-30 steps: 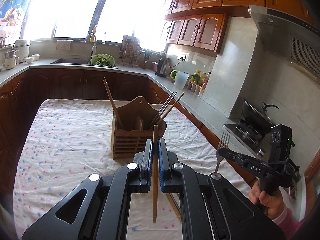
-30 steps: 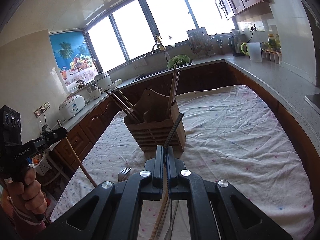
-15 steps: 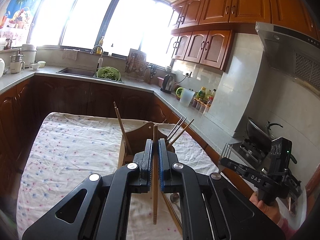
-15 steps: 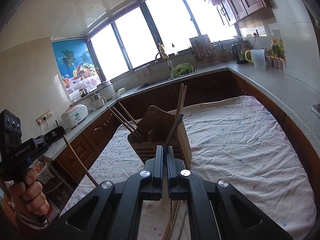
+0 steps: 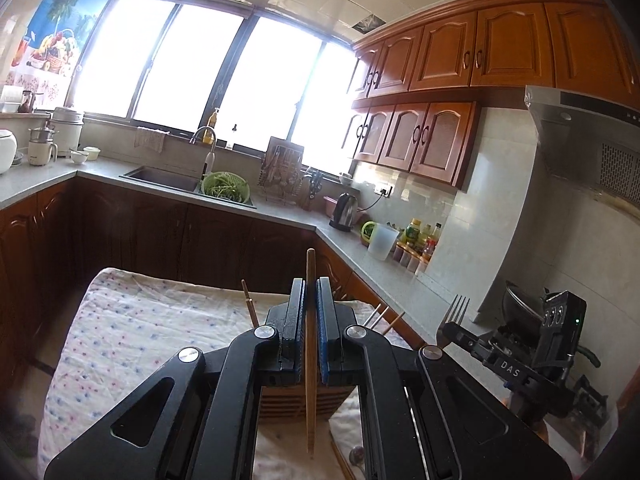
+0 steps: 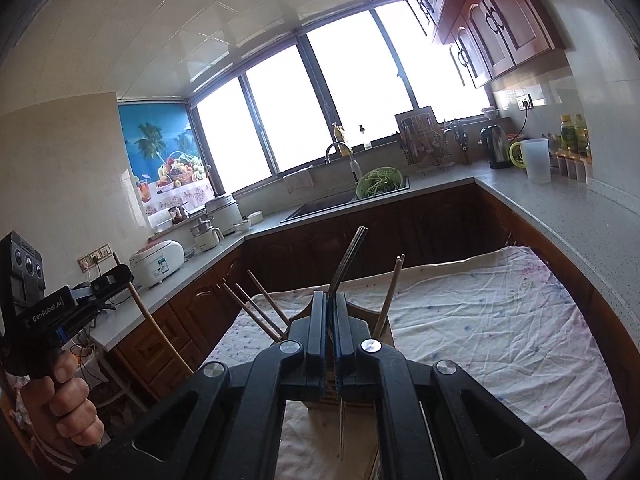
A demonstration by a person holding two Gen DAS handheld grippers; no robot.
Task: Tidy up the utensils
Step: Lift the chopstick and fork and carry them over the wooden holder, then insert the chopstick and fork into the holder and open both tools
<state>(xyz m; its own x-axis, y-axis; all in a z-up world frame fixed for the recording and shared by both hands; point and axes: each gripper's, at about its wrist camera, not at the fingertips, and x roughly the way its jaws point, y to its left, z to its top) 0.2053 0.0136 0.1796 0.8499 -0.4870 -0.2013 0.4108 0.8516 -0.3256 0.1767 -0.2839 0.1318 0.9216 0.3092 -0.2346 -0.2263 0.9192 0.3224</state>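
My left gripper (image 5: 310, 300) is shut on a wooden chopstick (image 5: 310, 420) that stands upright between the pads. The slatted wooden utensil holder (image 5: 296, 400) sits just behind and below the fingers, mostly hidden, with several chopstick tips (image 5: 248, 304) poking up. My right gripper (image 6: 330, 304) is shut on a metal fork (image 6: 350, 256), tines up and seen edge-on. In the left wrist view the right gripper (image 5: 446, 330) hangs at the right with the fork (image 5: 456, 312). In the right wrist view the left gripper (image 6: 124, 276) holds the chopstick (image 6: 160, 328) at the left.
The holder stands on a table under a flowered cloth (image 6: 500, 340). A loose chopstick and a spoon (image 5: 354, 456) lie on the cloth near the front. Counters with a sink (image 5: 168, 176), a kettle (image 5: 345, 210) and a stove (image 5: 520, 308) ring the table.
Both grippers have risen and tipped upward, each still holding its utensil. The holder has dropped low in both views, now mostly hidden behind the fingers.
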